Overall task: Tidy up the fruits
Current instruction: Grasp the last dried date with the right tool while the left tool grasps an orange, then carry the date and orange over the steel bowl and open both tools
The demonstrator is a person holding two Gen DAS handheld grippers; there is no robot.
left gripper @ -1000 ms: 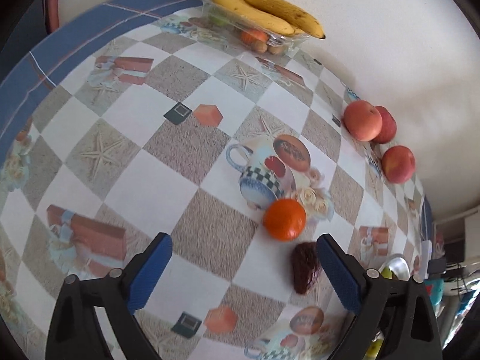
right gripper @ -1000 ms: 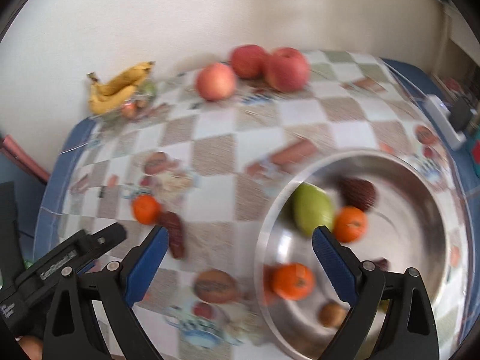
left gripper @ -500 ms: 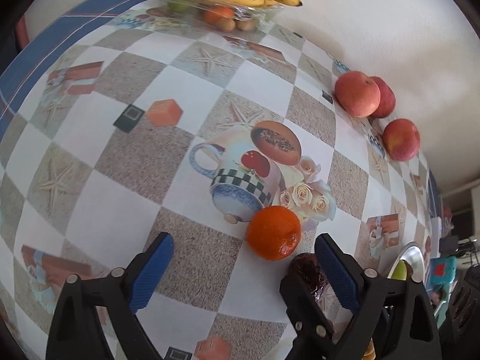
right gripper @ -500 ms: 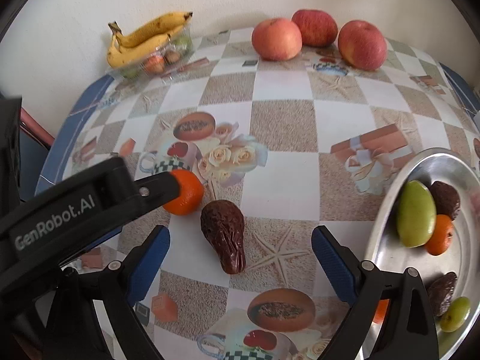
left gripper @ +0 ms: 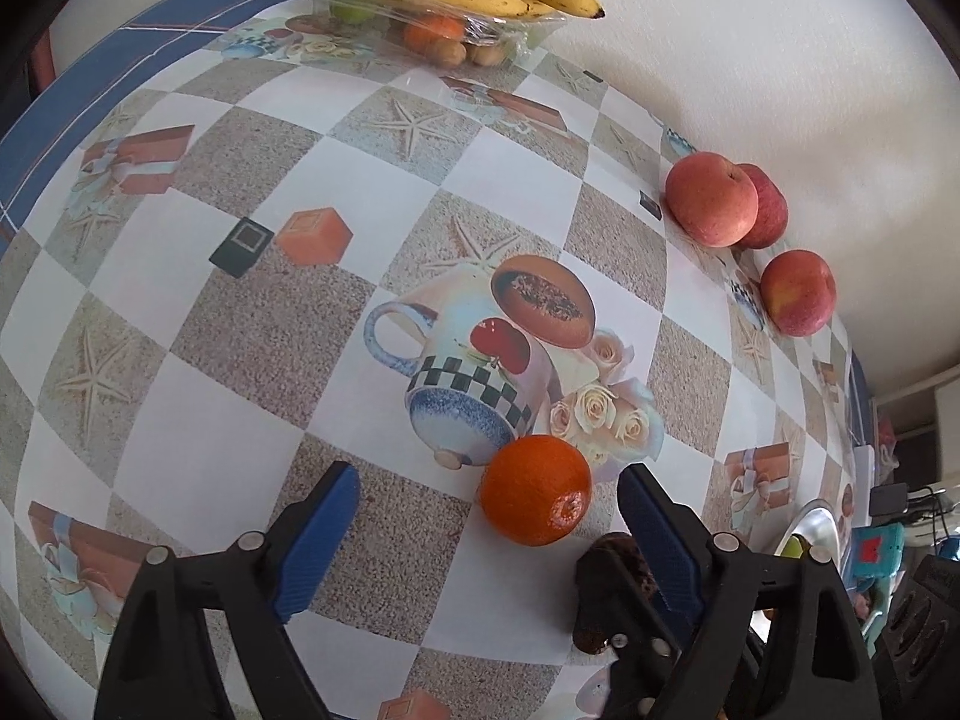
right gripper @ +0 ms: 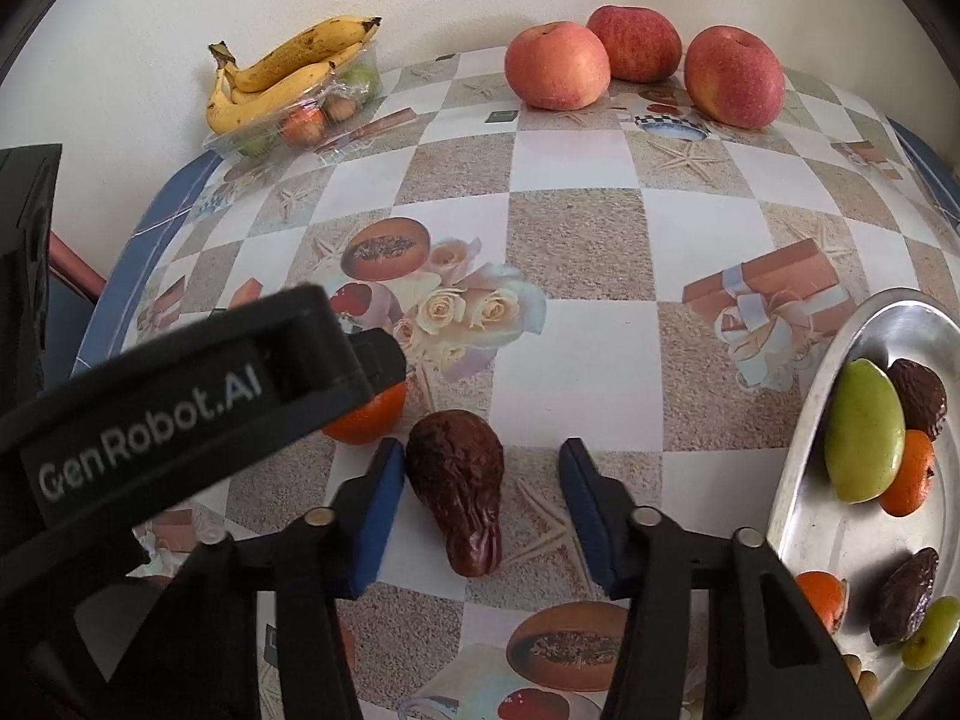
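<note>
An orange tangerine (left gripper: pixel 535 488) lies on the patterned tablecloth between the tips of my open left gripper (left gripper: pixel 489 492), nearer the right finger. A dark brown date (right gripper: pixel 462 483) lies just beside it, between the fingers of my open right gripper (right gripper: pixel 477 465), close to the left finger. In the right wrist view the left gripper's black body covers most of the tangerine (right gripper: pixel 369 417). A steel bowl (right gripper: pixel 804 516) at the right holds several fruits: a green one, tangerines, dates and grapes.
Three apples (right gripper: pixel 558 65) stand by the wall at the back. A clear tray with bananas (right gripper: pixel 282 69) and small fruits sits at the back left corner. The table's blue edge (left gripper: pixel 90 84) runs along the left. Clutter lies beyond the table's right end.
Both grippers have moved forward and down. The tangerine now sits between the left fingers and the date between the right fingers. Both stay open.
</note>
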